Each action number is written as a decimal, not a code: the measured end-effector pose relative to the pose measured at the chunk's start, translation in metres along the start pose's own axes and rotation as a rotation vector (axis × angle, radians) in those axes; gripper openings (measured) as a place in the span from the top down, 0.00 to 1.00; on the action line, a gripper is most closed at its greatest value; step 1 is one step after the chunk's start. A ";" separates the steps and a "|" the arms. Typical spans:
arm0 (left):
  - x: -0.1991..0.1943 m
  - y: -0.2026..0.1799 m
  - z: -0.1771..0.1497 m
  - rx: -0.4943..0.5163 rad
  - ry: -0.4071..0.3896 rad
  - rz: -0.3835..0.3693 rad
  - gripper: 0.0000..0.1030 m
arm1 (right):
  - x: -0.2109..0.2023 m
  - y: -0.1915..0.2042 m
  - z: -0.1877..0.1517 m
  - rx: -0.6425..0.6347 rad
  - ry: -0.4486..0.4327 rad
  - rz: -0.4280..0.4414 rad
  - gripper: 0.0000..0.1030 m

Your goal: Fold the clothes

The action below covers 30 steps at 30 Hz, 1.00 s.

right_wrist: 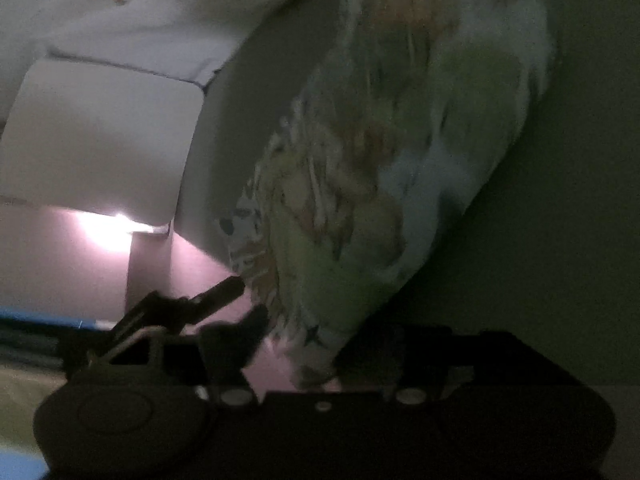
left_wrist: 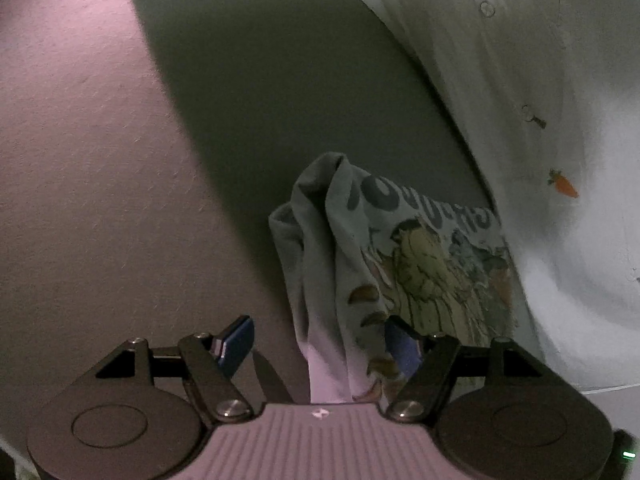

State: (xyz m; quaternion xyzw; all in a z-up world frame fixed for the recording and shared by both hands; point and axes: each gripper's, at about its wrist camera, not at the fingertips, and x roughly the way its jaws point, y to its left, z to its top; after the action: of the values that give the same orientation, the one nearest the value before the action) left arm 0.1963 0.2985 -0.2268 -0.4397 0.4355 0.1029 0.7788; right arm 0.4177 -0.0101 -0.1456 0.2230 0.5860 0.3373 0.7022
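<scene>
A pale printed T-shirt (left_wrist: 400,248) with cartoon figures and dark lettering lies bunched on the pink surface (left_wrist: 80,160). One twisted end of it runs back between the blue pads (left_wrist: 236,344) of my left gripper (left_wrist: 320,346). The jaws stand wide apart; the cloth brushes the right pad and a gap shows at the left one. The right wrist view is dark and blurred. In it the same printed T-shirt (right_wrist: 380,160) narrows to a tip between the dark fingers of my right gripper (right_wrist: 308,336). These jaws are apart too, with pink surface showing beside the left finger.
A white buttoned garment (left_wrist: 540,80) with a small orange carrot print (left_wrist: 564,184) lies along the right, partly over the T-shirt. The same white garment (right_wrist: 100,140) fills the upper left of the right wrist view. A blurred dark jointed shape (right_wrist: 192,304) sits left of the right gripper.
</scene>
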 end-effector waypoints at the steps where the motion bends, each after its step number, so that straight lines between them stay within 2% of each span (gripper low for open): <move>1: 0.005 -0.005 0.003 0.024 0.007 0.010 0.29 | -0.013 0.004 0.006 -0.067 -0.020 -0.023 0.19; 5: 0.024 -0.028 0.008 0.097 0.018 0.030 0.29 | -0.047 0.011 0.040 -0.365 -0.189 -0.220 0.14; 6: 0.028 -0.033 0.008 0.096 0.013 0.039 0.24 | -0.048 0.007 0.053 -0.402 -0.223 -0.268 0.13; 7: 0.030 -0.036 0.008 0.091 0.007 0.045 0.24 | -0.049 0.000 0.066 -0.423 -0.247 -0.305 0.13; 9: 0.033 -0.041 0.008 0.114 -0.002 0.055 0.24 | -0.043 -0.025 0.096 -0.382 -0.268 -0.332 0.13; 11: 0.033 -0.043 0.007 0.132 -0.006 0.066 0.26 | -0.033 -0.048 0.120 -0.293 -0.271 -0.305 0.13; 12: 0.033 -0.043 0.008 0.123 -0.009 0.066 0.35 | -0.027 -0.057 0.128 -0.254 -0.256 -0.278 0.16; 13: 0.034 -0.042 0.009 0.103 -0.012 0.065 0.43 | -0.020 -0.065 0.133 -0.226 -0.216 -0.228 0.24; 14: 0.034 -0.041 0.010 0.083 -0.014 0.065 0.45 | -0.012 -0.073 0.137 -0.201 -0.165 -0.164 0.32; 15: 0.035 -0.040 0.011 0.066 -0.017 0.065 0.52 | -0.008 -0.079 0.136 -0.187 -0.145 -0.122 0.37; 16: 0.036 -0.039 0.011 0.064 -0.016 0.068 0.63 | -0.009 -0.081 0.132 -0.196 -0.163 -0.111 0.43; 17: 0.037 -0.040 0.012 0.071 -0.013 0.069 0.65 | -0.013 -0.083 0.127 -0.218 -0.176 -0.103 0.49; 18: 0.037 -0.040 0.013 0.083 -0.008 0.068 0.67 | -0.017 -0.087 0.122 -0.222 -0.182 -0.094 0.63; 19: 0.037 -0.041 0.014 0.099 -0.005 0.065 0.72 | -0.021 -0.092 0.117 -0.190 -0.187 -0.078 0.70; 21: 0.040 -0.046 0.019 0.148 -0.001 0.063 0.74 | -0.031 -0.102 0.104 -0.085 -0.196 -0.040 0.75; 27: 0.058 -0.078 0.037 0.362 0.058 0.053 0.74 | -0.067 -0.112 0.013 0.159 -0.165 -0.011 0.79; 29: 0.066 -0.090 0.038 0.438 0.070 0.065 0.70 | -0.072 -0.109 -0.007 0.173 -0.170 -0.035 0.76; 30: 0.066 -0.093 0.038 0.471 0.065 0.076 0.66 | -0.077 -0.103 -0.010 0.140 -0.190 -0.072 0.70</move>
State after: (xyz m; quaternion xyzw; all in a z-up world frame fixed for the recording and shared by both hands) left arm 0.3092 0.2584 -0.2135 -0.2323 0.4885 0.0138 0.8410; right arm 0.4236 -0.1368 -0.1685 0.2815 0.5464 0.2475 0.7490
